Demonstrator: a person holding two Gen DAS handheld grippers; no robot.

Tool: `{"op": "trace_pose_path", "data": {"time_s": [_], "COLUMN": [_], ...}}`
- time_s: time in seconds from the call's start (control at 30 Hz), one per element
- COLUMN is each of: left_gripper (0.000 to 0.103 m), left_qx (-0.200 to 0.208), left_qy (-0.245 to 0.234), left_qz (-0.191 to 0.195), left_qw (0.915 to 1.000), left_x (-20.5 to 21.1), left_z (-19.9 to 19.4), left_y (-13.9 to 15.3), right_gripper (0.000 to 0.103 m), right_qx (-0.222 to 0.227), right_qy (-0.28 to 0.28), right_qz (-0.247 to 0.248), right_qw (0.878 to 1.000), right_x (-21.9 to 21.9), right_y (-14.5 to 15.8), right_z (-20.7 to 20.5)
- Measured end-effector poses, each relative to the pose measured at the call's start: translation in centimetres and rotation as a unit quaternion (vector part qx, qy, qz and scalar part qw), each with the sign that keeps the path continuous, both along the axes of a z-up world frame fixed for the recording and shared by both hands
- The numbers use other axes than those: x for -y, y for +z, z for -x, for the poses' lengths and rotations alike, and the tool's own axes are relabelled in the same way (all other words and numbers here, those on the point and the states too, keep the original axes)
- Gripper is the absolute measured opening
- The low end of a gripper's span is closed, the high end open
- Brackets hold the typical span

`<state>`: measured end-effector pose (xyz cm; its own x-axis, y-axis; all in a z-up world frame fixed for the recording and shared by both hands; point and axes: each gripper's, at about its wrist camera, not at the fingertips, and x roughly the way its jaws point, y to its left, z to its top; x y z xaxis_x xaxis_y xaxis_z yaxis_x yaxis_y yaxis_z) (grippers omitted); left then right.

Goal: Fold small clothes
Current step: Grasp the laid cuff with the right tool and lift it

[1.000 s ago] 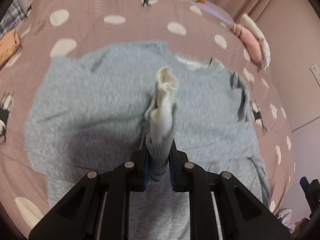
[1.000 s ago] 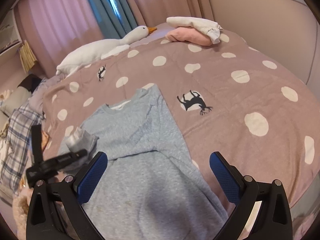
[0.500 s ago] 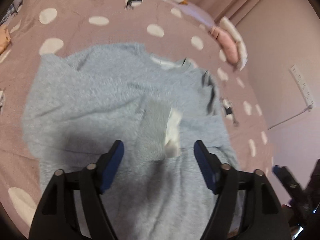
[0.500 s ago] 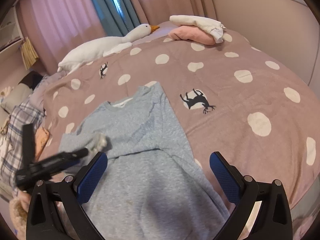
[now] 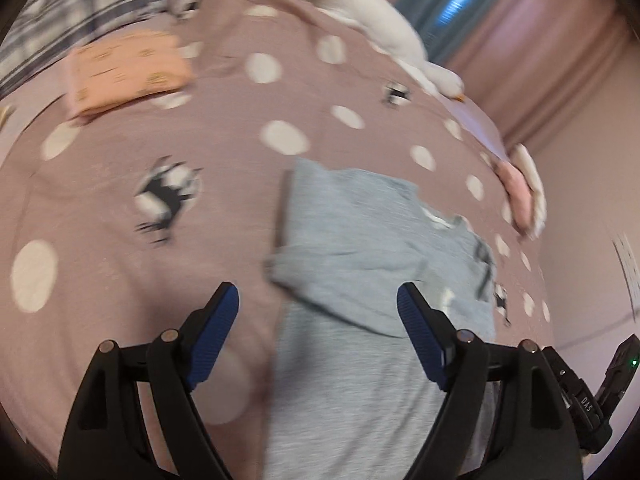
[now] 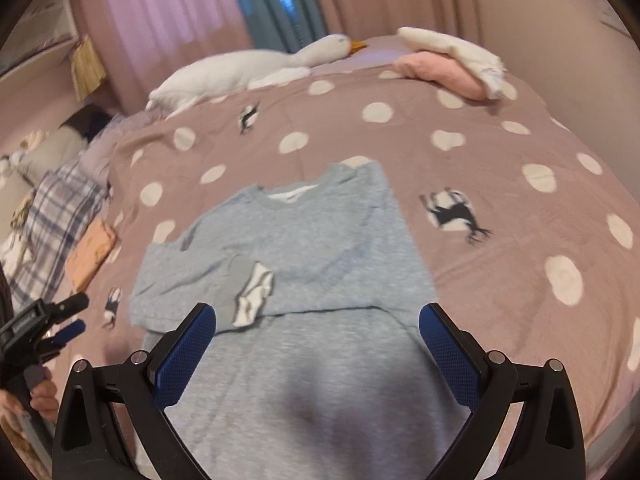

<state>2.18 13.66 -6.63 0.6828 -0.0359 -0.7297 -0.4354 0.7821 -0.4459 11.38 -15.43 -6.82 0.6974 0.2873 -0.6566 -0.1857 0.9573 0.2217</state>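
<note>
1. Two sets of jaws stand spread and empty: your left gripper (image 5: 318, 336) and your right gripper (image 6: 318, 354) each hang over the grey sweatshirt (image 6: 304, 264), and no cloth sits between the blue pads of either.
2. You have just let go with the left. A second ago its jaws pinched the sleeve cuff (image 6: 250, 294) and held it up over the chest; they have since been opening, and nothing is left between them.
3. That cuff, grey with a pale lining showing, now lies on the sweatshirt's chest, so the sleeve on your left is folded inward across the body.
4. Your left gripper has also swung away toward the left edge of the garment, and its view now takes in more of the spotted bedspread (image 5: 120, 160) than before.
5. Where things are: the sweatshirt lies flat on the bed, neckline away from you, hem nearest your right gripper, which has barely changed its view.
6. The left wrist picture is smeared by motion, so I cannot say for sure how neatly the folded sleeve lies; from the right it looks slightly bunched at the cuff.
7. For the task, I judge one sleeve fold as done. The opposite sleeve seems already tucked in, so folding the body likely comes next.
</note>
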Motion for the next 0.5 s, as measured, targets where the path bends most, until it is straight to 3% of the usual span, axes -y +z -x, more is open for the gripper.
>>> {"op": "trace_pose_path", "data": {"time_s": [0.27,0.37,0.5], "left_gripper": [0.082,0.082,0.082], "left_qx": [-0.017,-0.021,-0.021], "left_qy": [0.052,0.057,0.060], "left_qz": [0.021,0.025,0.026], "left_qw": [0.9982,0.9978,0.9976], "left_x": [-3.0,-3.3,-3.5], "left_z": [3.1,3.7,4.1], "left_y": [-1.7,-2.0,-2.1], "right_gripper": [0.101,0.094,0.091], "right_qx": [-0.054,-0.093,-0.111], "right_qy": [0.083,0.089,0.089], "right_qz": [-0.004,0.022,0.050], "right_qw": [0.995,0.991,0.989], "right_x": [-6.3,-8.8,-10.8], "right_y": [-2.2,-4.4,-6.2], "right_z": [-3.8,-5.4,-6.7]}}
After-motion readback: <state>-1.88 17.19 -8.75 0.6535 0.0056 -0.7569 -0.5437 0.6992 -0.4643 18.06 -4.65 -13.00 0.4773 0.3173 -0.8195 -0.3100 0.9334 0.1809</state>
